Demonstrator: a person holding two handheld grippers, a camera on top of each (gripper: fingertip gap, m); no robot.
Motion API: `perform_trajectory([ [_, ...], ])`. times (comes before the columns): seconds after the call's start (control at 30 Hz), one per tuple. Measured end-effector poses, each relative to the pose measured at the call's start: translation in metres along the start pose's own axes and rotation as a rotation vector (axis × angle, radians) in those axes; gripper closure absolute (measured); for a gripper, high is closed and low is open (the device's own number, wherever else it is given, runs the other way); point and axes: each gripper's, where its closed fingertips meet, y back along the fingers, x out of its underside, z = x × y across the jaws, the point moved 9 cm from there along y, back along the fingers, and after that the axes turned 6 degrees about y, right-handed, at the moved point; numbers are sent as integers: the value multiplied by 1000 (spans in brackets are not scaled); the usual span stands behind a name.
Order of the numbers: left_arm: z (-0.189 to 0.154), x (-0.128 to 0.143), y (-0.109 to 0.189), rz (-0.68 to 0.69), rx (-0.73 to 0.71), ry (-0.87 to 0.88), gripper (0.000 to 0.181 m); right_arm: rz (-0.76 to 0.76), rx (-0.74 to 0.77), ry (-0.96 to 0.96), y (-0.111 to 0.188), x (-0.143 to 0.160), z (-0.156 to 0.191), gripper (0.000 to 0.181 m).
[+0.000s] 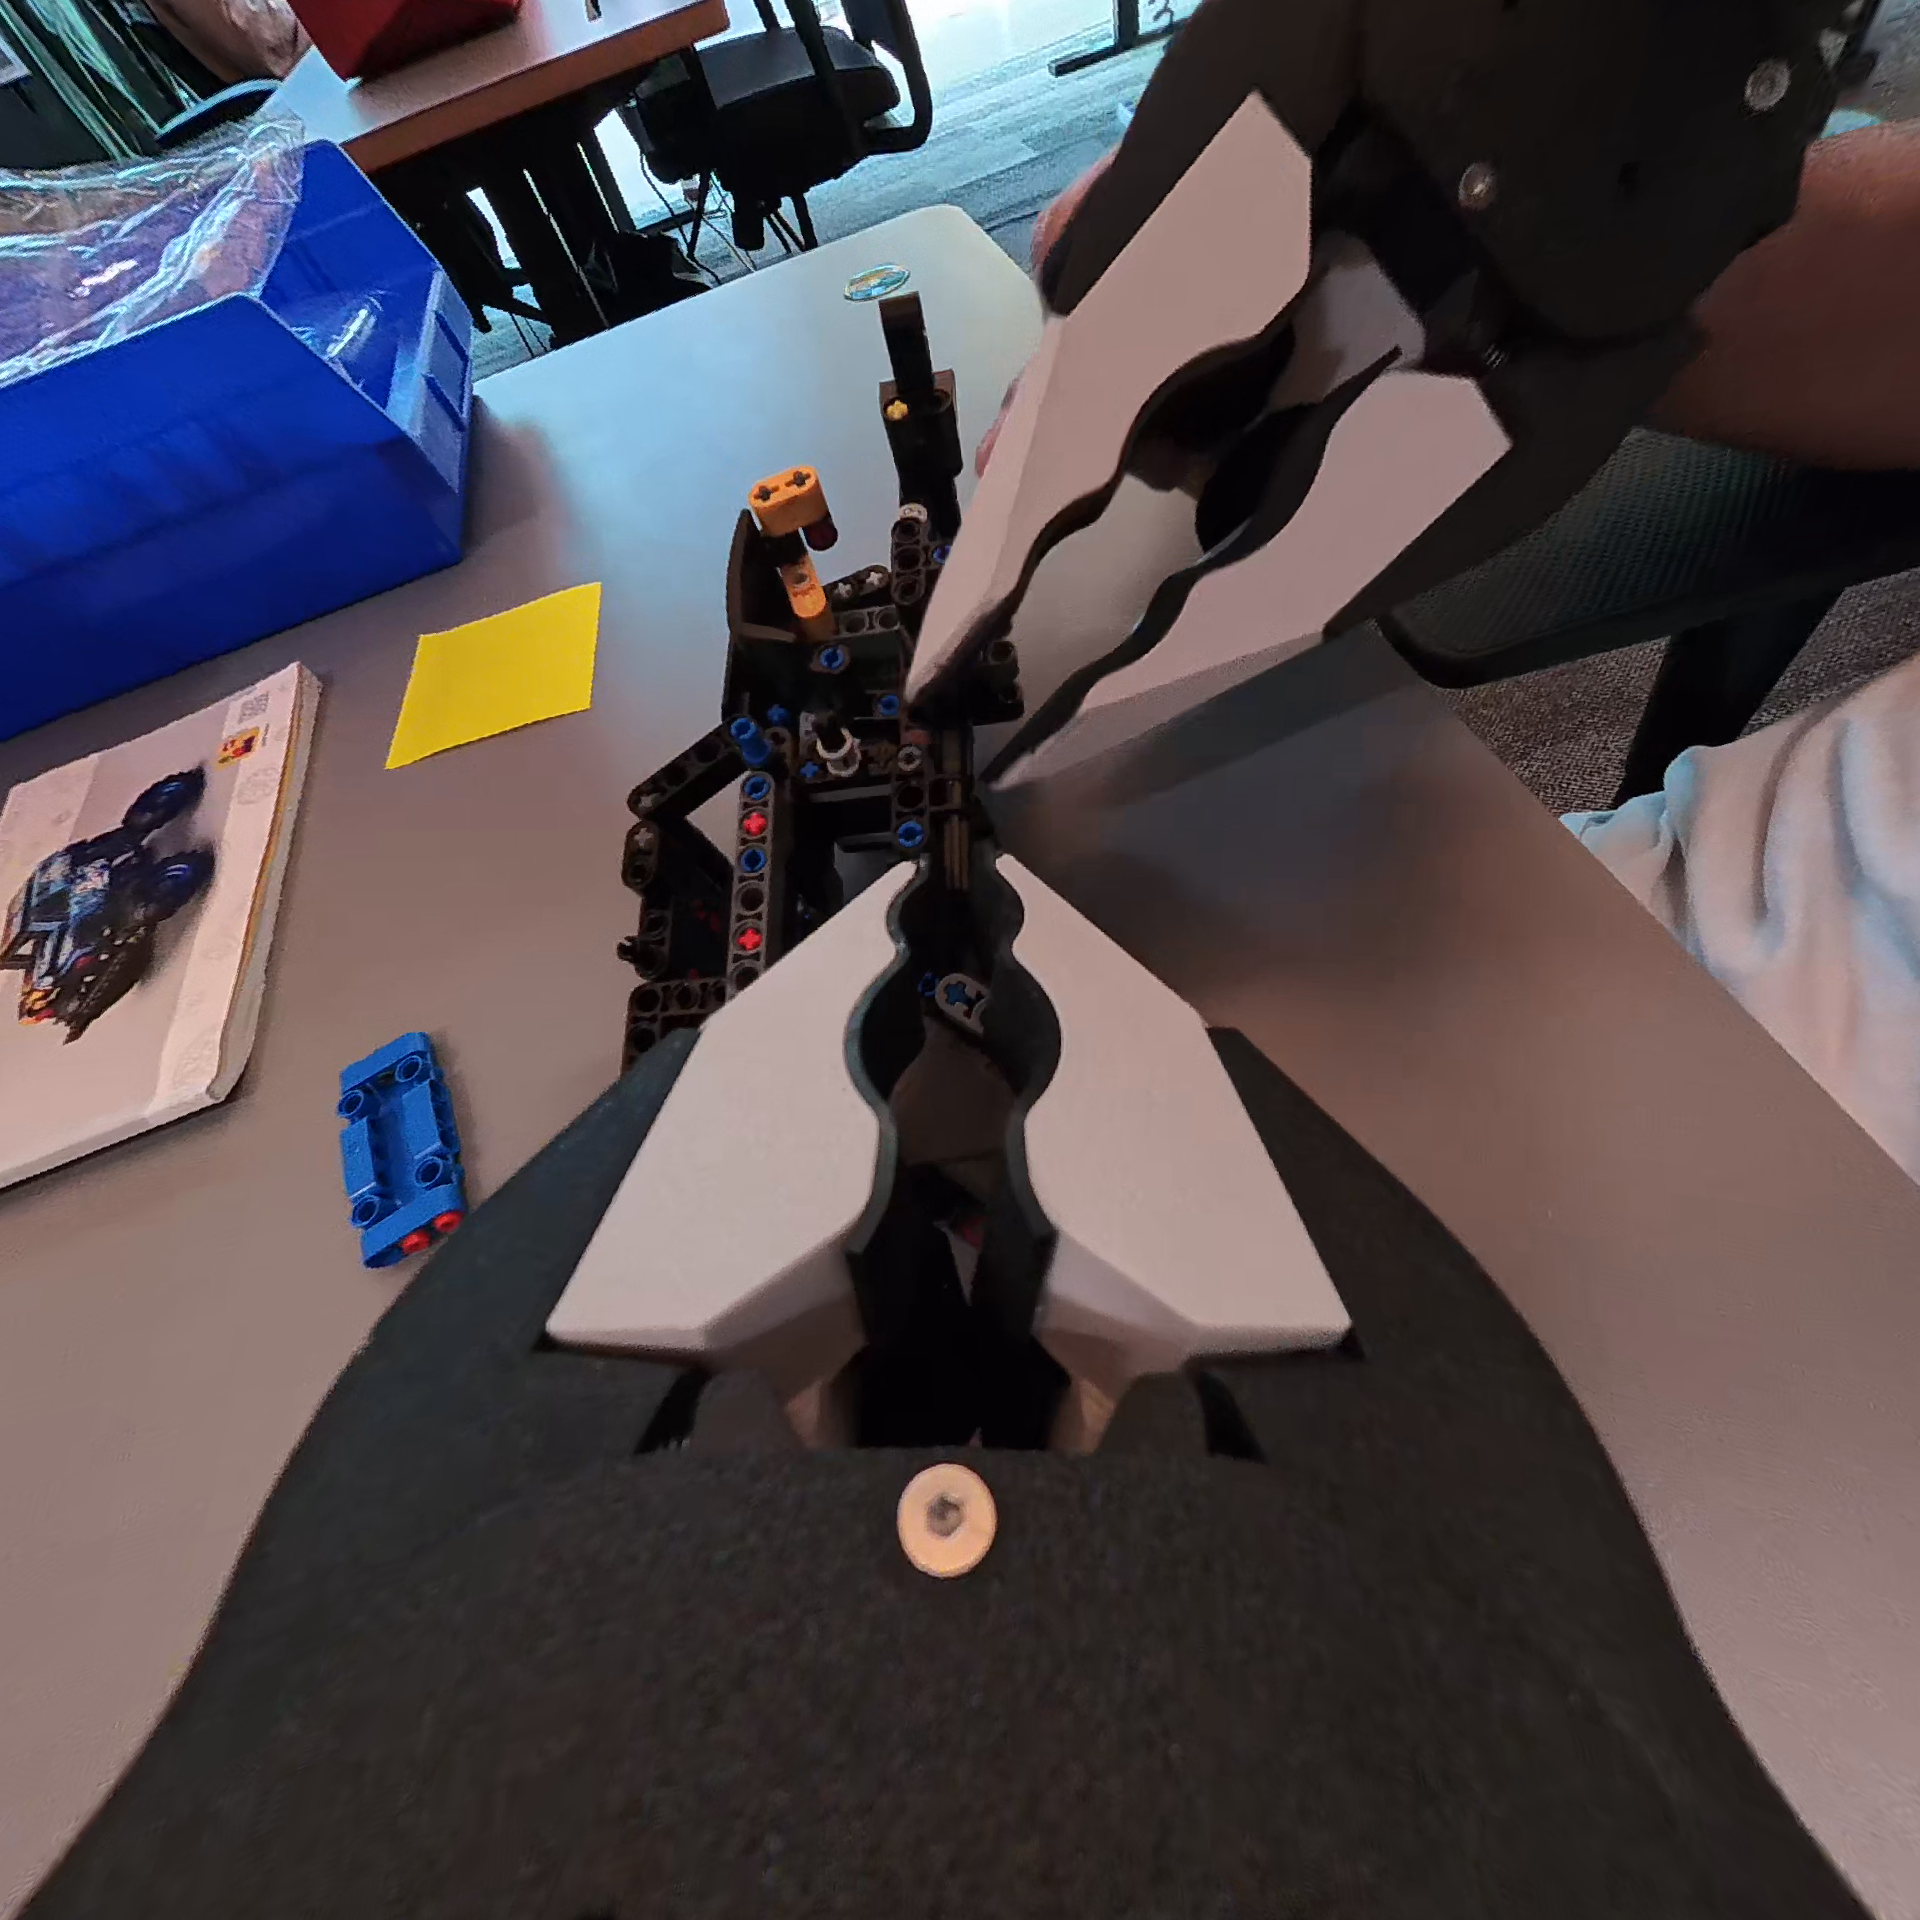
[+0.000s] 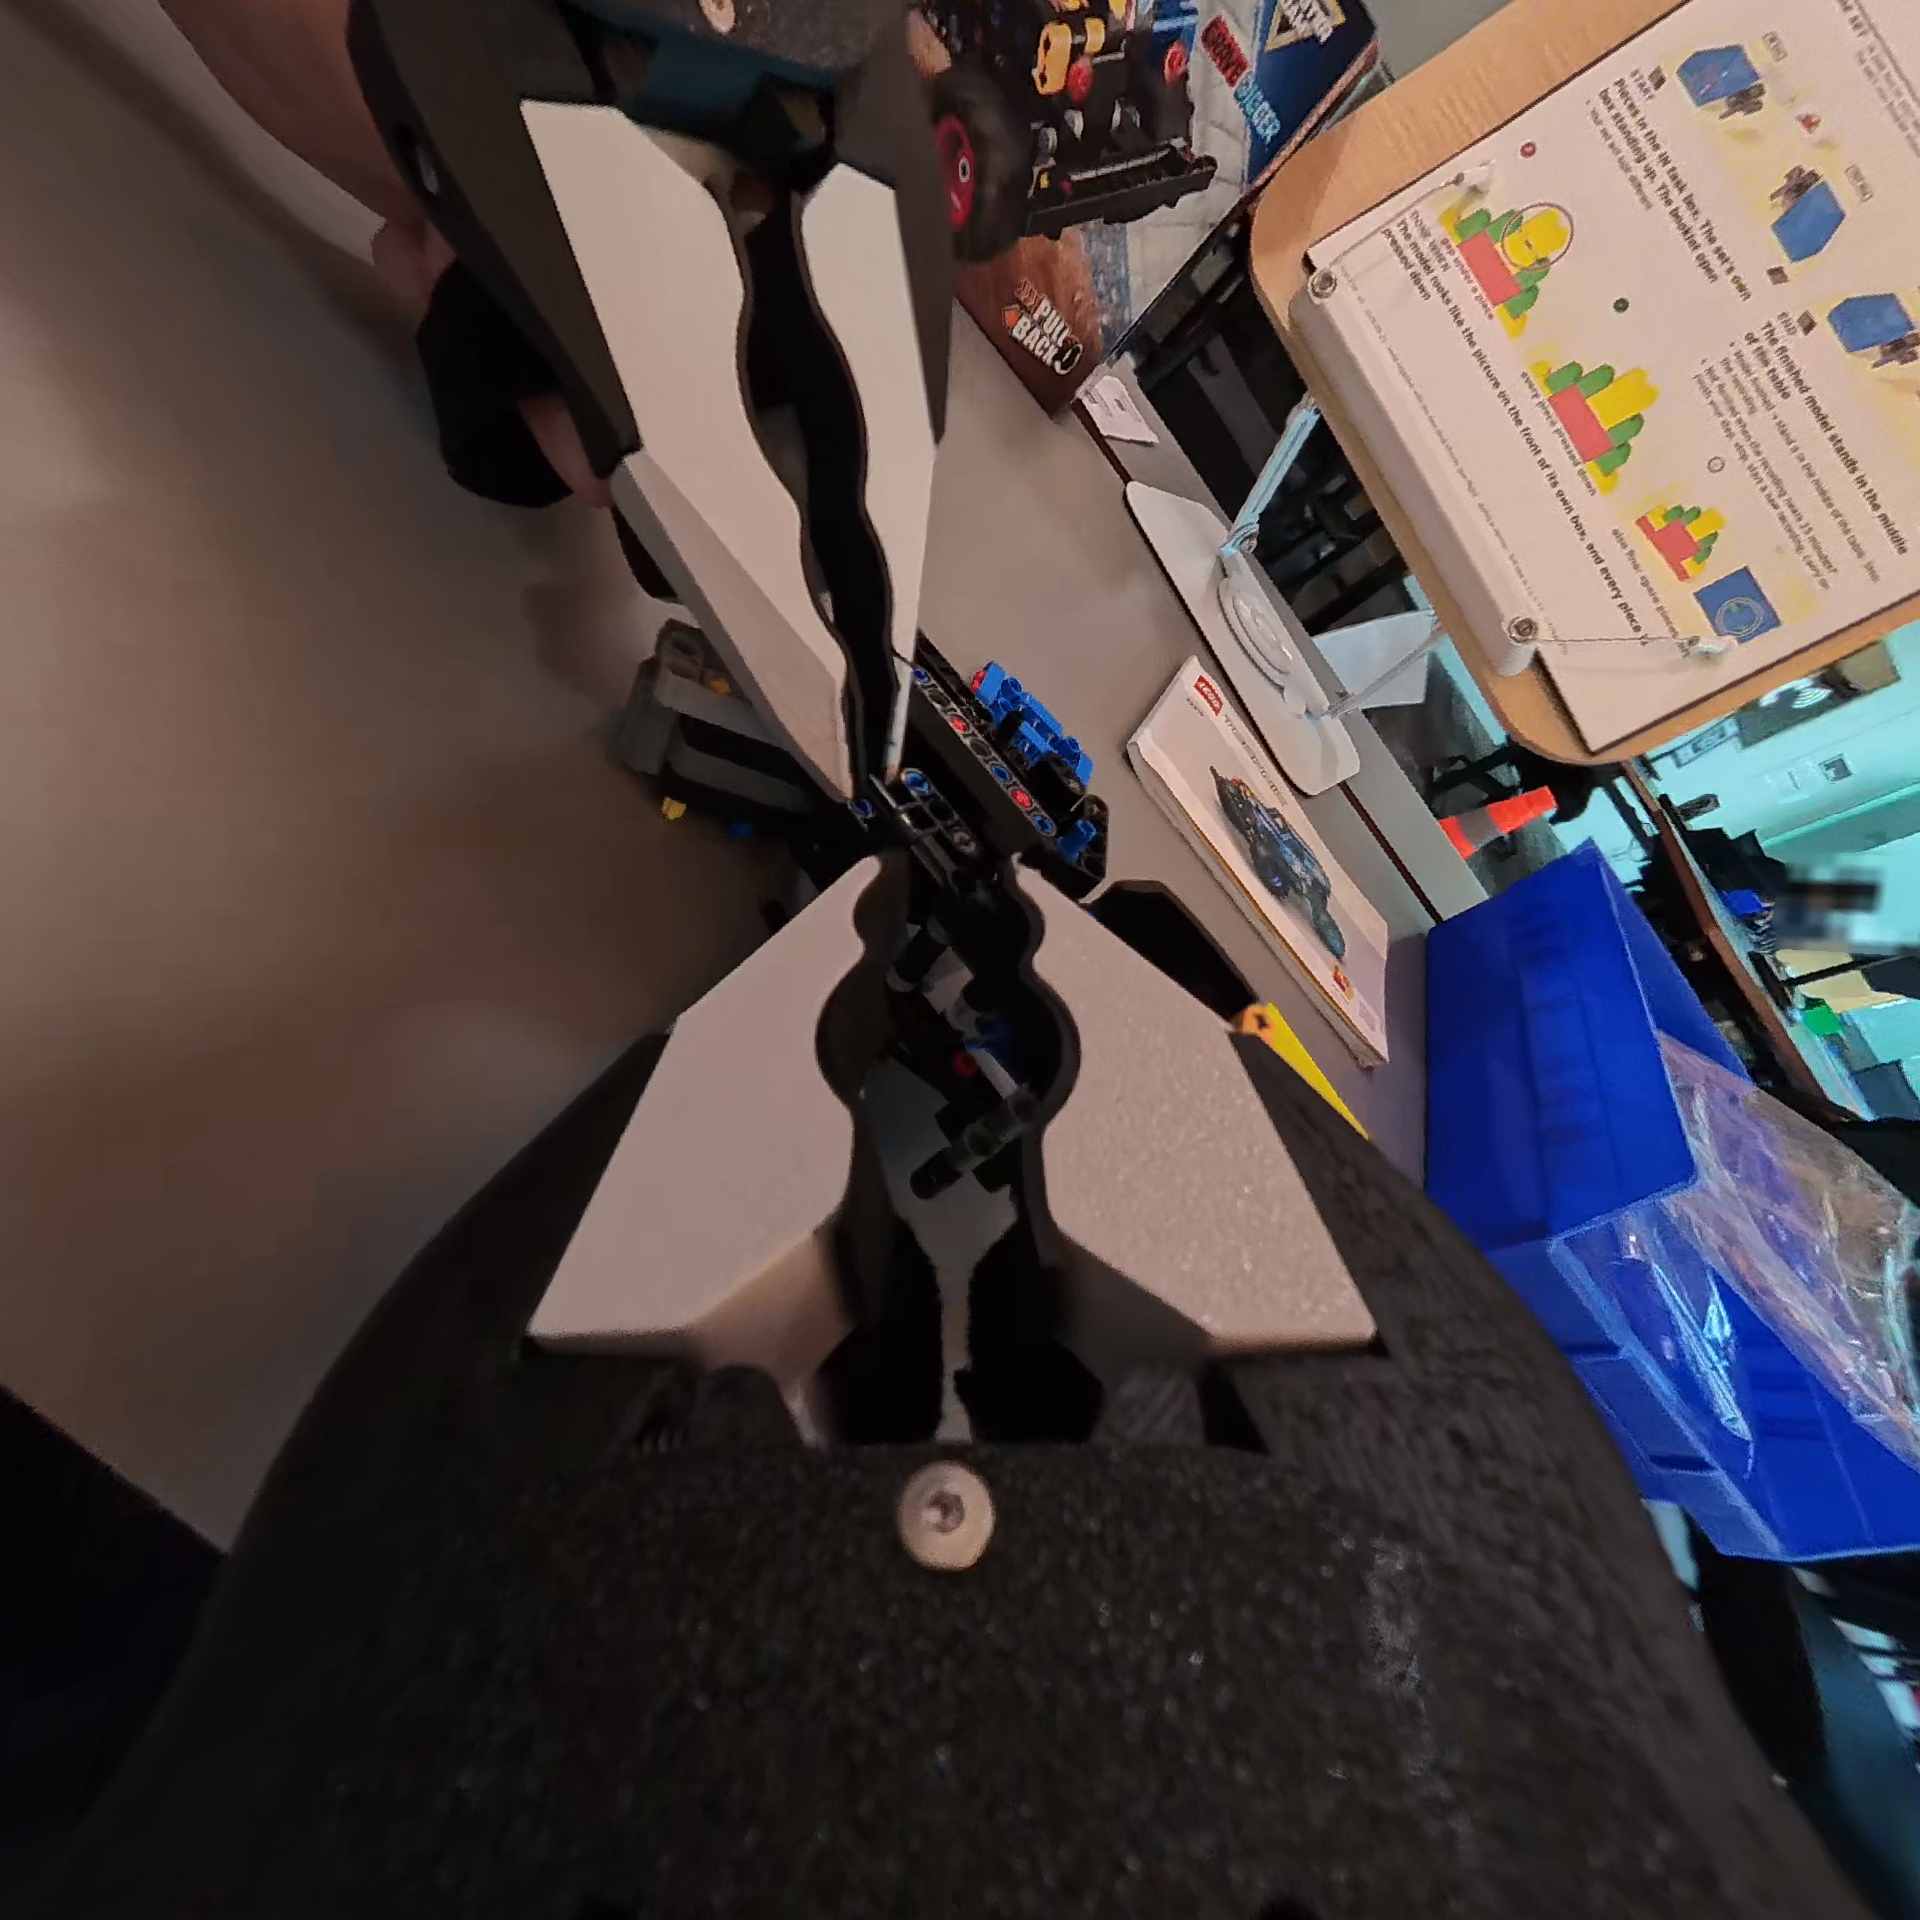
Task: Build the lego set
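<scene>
In your left wrist view, your left gripper [image 1: 956,883] is nearly closed on the near end of the black beam-and-pin model [image 1: 790,769], whose long axis runs straight away from you across the grey table [image 1: 1351,1039]. Your right gripper [image 1: 951,743] reaches in from the upper right, its tips pinched together on the model's right edge. A blue bin [image 1: 239,436] at the left holds crumpled clear bags. In your right wrist view, your right gripper [image 2: 945,873] is almost shut on the model [image 2: 987,769], tips meeting the left gripper [image 2: 868,769]. The blue bin [image 2: 1558,1091] stands to the right.
</scene>
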Motion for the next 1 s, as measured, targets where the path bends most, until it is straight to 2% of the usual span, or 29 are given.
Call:
perform_trajectory([
  [0.17, -1, 0, 0, -1, -18, -17, 173, -12, -31, -107, 12, 5, -10, 164],
  [0.27, 1, -1, 1, -19, -29, -11, 155, 7, -10, -45, 13, 4, -10, 163],
  [0.4, 3, -5, -5, -11, -3, 13, 152, 33, -27, 33, 7, -1, -4, 161],
  [0.57, 5, -8, -16, 18, 2, 21, 166, 116, 60, 288, -4, -1, 7, 162],
  [0.7, 4, -9, -18, 11, -3, 23, 166, 141, 153, 451, -7, 2, 9, 169],
  [0.83, 9, -11, -21, 8, 27, 99, 166, 165, 229, 621, -10, 6, 14, 169],
  [0.93, 11, -12, -23, 3, 33, 123, 166, 161, 296, 724, -12, 8, 19, 172],
  [1.0, 11, -11, -22, 4, 12, 95, 166, 136, 310, 704, -13, 10, 19, 172],
])
